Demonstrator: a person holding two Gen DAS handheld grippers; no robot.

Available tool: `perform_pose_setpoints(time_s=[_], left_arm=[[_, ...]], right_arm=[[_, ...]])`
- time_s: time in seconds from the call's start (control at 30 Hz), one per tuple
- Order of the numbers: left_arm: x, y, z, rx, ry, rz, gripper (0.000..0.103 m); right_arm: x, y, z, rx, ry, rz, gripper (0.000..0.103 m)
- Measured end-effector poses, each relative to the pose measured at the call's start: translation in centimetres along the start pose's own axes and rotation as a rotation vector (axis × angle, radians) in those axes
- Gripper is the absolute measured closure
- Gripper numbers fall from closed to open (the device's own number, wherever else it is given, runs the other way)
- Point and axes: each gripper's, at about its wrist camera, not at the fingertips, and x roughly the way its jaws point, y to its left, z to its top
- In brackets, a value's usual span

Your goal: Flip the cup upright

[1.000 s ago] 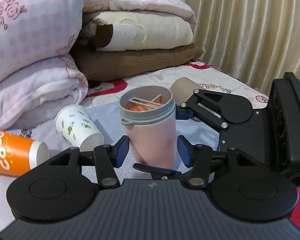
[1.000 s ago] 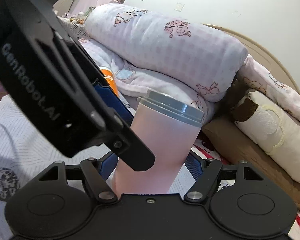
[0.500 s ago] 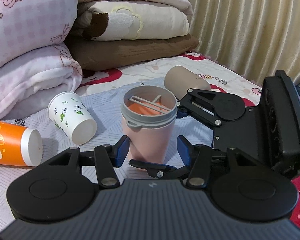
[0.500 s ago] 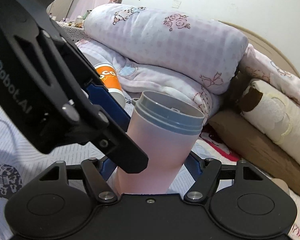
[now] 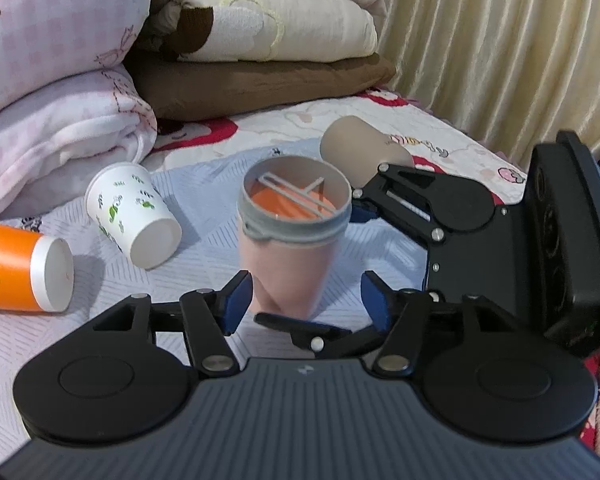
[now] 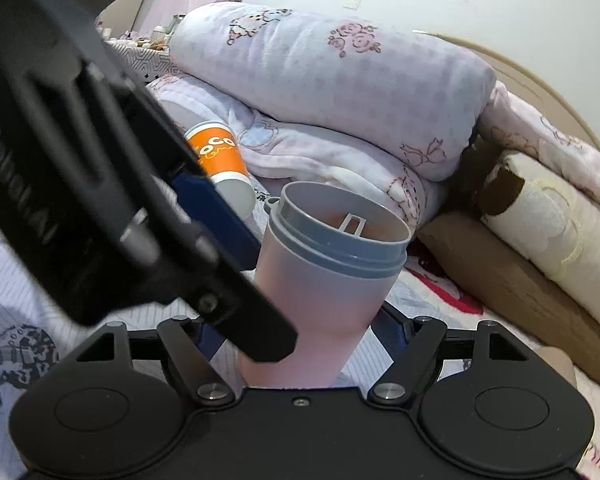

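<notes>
A pink cup with a grey rim (image 5: 290,240) stands upright on the bed, mouth up, and shows in the right wrist view (image 6: 324,280) too. My left gripper (image 5: 306,300) is open, its blue pads on either side of the cup's base with gaps. My right gripper (image 6: 300,336) is open around the cup's lower body from the other side; its body shows in the left wrist view (image 5: 500,240). A white paper cup with green print (image 5: 134,216), an orange cup (image 5: 20,268) and a tan cup (image 5: 360,152) lie on their sides.
Folded pink blankets (image 5: 52,80) and a brown cushion stack (image 5: 260,72) line the back of the bed. A cream curtain (image 5: 500,40) hangs at the right. The sheet (image 5: 204,248) is pale blue with a cartoon print beyond.
Both grippers have risen and pulled back a little, looking down more into the cup. The cup now stands upright on the sheet, the left jaws wider around it.
</notes>
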Motion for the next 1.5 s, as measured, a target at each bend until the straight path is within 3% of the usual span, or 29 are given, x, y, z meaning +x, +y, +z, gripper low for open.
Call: perform_pose_setpoints(time_s=[0.13, 0.5, 0.6, 0.67, 0.77, 1.03, 1.33, 1.5], left_arm=[[0.0, 0.2, 0.1, -0.055, 0.026, 0.026, 0.034], [-0.5, 0.4, 0.7, -0.16, 0.104, 0.075, 0.027], [-2.0, -0.6, 0.8, -0.148, 0.106, 0.153, 0.026], [-3.5, -1.3, 0.9, -0.14, 0.101, 0.211, 0.015], [-5.9, -1.7, 1.1, -0.177, 0.115, 0.276, 0.008], [-11.1, -3.2, 2.0, -0.307, 0.232, 0.406, 0.007], [-16.5, -7.7, 4.2, -0.239, 0.203, 0.553, 0.007], [-18.3, -9.4, 5.1, -0.235, 0.199, 0.542, 0.007]], right_arm=[[-0.2, -0.5, 0.2, 0.057, 0.032, 0.011, 0.021], [-0.8, -0.9, 0.5, 0.141, 0.111, 0.021, 0.021], [-1.7, -1.3, 0.6, 0.236, 0.158, 0.066, 0.021], [-2.7, -1.5, 0.6, 0.321, 0.177, 0.103, 0.021], [-4.5, -1.4, 1.0, 0.379, 0.219, 0.113, 0.021], [-10.7, -1.8, 4.6, 0.447, 0.223, 0.023, 0.021], [-17.9, -3.0, 9.2, 0.527, 0.194, -0.102, 0.017], [-21.3, -3.6, 11.1, 0.532, 0.184, -0.165, 0.016]])
